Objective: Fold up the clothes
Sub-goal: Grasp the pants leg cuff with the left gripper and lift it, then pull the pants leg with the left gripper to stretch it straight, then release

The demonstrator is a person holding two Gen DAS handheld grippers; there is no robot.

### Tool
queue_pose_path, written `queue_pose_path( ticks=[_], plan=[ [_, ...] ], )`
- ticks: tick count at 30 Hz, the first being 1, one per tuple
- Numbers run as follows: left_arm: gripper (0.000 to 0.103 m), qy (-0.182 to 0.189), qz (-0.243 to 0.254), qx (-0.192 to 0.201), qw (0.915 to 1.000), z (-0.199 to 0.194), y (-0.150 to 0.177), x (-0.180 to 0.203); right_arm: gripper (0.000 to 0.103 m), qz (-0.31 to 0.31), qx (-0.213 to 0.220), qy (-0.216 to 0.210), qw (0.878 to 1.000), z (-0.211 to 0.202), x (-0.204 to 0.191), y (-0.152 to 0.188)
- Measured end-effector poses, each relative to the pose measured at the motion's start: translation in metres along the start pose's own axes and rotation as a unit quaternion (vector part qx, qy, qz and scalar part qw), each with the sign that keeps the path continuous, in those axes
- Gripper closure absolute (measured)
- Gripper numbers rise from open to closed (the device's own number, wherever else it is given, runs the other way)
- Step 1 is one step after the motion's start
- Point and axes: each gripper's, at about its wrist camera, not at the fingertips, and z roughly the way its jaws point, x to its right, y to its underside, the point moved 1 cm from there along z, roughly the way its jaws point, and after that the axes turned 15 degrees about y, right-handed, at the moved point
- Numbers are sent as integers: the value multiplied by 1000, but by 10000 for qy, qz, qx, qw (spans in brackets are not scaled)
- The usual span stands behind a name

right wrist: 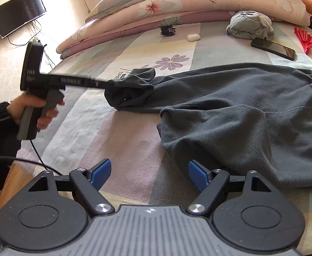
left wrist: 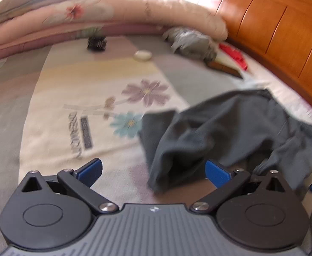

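While both pairs of blue fingers stand wide apart with nothing pinched between them, the right gripper (right wrist: 149, 173) hangs over bare bedsheet (right wrist: 124, 132), and the dark grey trousers (right wrist: 230, 115) lie just ahead of its right finger, spreading away to the right.

In the left wrist view, blurred, the left gripper (left wrist: 153, 170) has a bunched trouser leg lying between and just beyond its fingers; whether a pad touches the cloth I cannot tell. From the right wrist view that gripper's tip meets the rumpled leg end, a hand (right wrist: 31, 111) on its grip.

Farther beyond the fingers lie a phone (right wrist: 273, 48), a red fan (right wrist: 307, 39), a white case (right wrist: 193, 37), a black hair clip (right wrist: 167, 30), a crumpled grey garment (right wrist: 249, 26), then stacked floral quilts (right wrist: 177, 4).
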Motion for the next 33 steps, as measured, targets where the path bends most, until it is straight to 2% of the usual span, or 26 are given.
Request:
queue_pose_path(
  ticks=[7,11,16,21,27,31,33],
  plan=[
    [1,-626,141,46,9979,28,6,-8,20,-54,52,124,9999,-6,0,2],
    [1,-1334,58,100,9910,31,4,-20,20,-5,47,218,9998,-8,4,4],
    [1,-2151,-318,189,9759,14,-1,-55,20,40,11,244,9997,-5,9,5],
    [1,-3053,-301,517,9504,-21,-11,-81,20,18,-18,229,9997,-2,8,5],
    [0,-3365,-258,1047,9355,-66,-31,-90,20,66,-47,255,9996,0,9,5],
    [0,-3500,88,1332,9272,-78,-41,-75,20,57,-56,246,9997,1,7,5],
    [1,-3261,267,1457,9336,-76,-43,-63,20,52,-74,235,9997,2,6,6]
  ],
)
